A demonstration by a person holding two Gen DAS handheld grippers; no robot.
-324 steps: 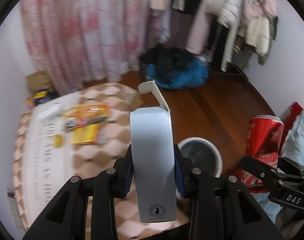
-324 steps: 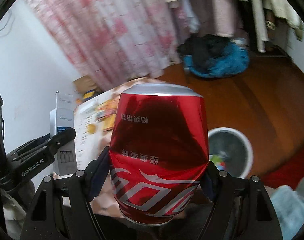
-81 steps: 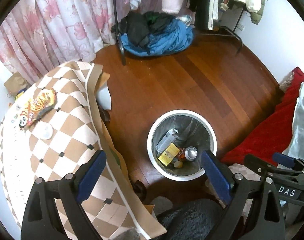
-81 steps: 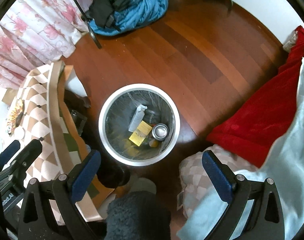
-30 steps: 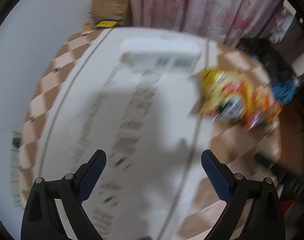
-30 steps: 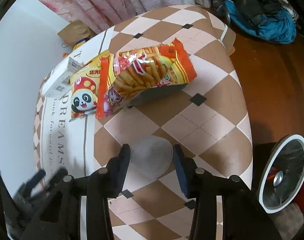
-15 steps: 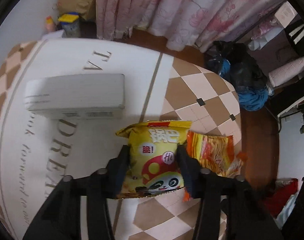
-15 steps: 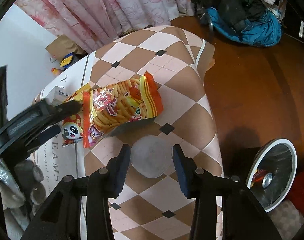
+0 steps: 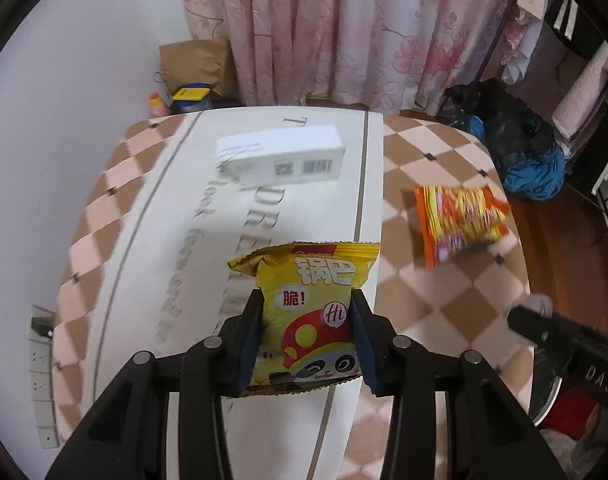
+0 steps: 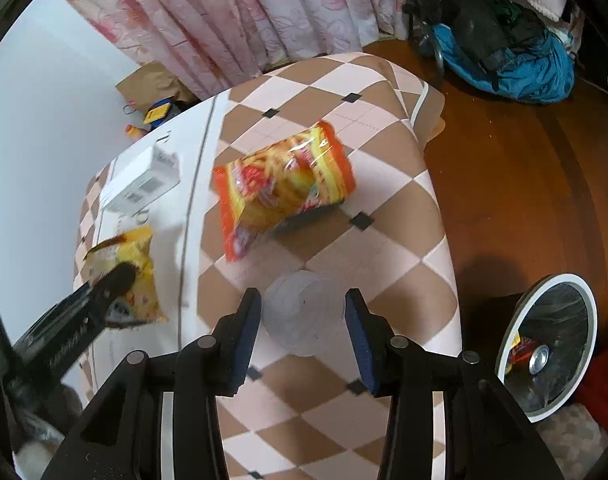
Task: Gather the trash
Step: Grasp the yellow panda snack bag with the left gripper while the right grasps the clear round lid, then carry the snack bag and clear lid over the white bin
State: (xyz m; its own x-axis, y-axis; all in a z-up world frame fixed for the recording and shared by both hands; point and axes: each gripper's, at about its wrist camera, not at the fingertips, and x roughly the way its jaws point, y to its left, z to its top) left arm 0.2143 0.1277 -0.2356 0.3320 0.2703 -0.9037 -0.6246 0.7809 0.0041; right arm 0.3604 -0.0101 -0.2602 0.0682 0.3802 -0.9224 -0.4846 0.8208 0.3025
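The left gripper (image 9: 307, 316) had just been closing, and its blue pads (image 9: 251, 332) pressed on both sides of a yellow snack packet (image 9: 308, 312) printed with a panda and a red mushroom; the jaws stood narrow, pinching the packet near its middle, with its crimped top edge sticking out beyond the fingertips. In the right wrist view the same packet (image 10: 124, 272) hung off the table (image 10: 384, 240), clear of the cloth.

The right gripper (image 10: 302, 320) stood partly apart around a translucent plastic cup (image 10: 304, 312). The cup filled the gap between the pads, but blur made it hard to tell whether they pressed on its sides.

On the checkered tablecloth (image 9: 444, 292) lay an orange snack packet (image 10: 284, 184), well apart from both grippers, and a white carton (image 9: 282, 158) with a barcode lay further back. The white-rimmed trash bin (image 10: 552, 344) stood on the wooden floor beside the table, a can and wrappers inside.
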